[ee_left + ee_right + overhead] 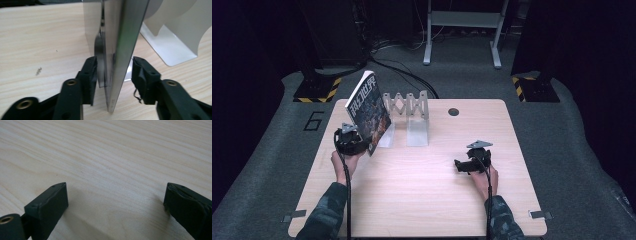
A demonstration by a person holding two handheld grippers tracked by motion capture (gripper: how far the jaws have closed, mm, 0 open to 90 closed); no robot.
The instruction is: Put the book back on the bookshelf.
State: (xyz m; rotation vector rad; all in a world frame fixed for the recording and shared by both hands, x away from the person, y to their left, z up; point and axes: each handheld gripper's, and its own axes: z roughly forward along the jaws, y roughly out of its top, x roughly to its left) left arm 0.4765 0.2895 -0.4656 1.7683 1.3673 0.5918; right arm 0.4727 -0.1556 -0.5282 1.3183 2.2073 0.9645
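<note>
A book (367, 107) with a dark cover stands tilted at the table's back left, its top leaning left. My left gripper (362, 142) holds its lower edge. In the left gripper view the book (120, 50) is seen edge-on between the jaws of that gripper (114, 67), which press close on both sides. My right gripper (460, 164) rests low at the right middle of the table. It is open (116, 195) with bare wood between its jaws.
A white metal book rack (409, 107) with zigzag dividers stands just right of the book; its base (172, 37) lies close to my left gripper. The wooden table (422, 190) has a round cable hole (453, 111) at the back.
</note>
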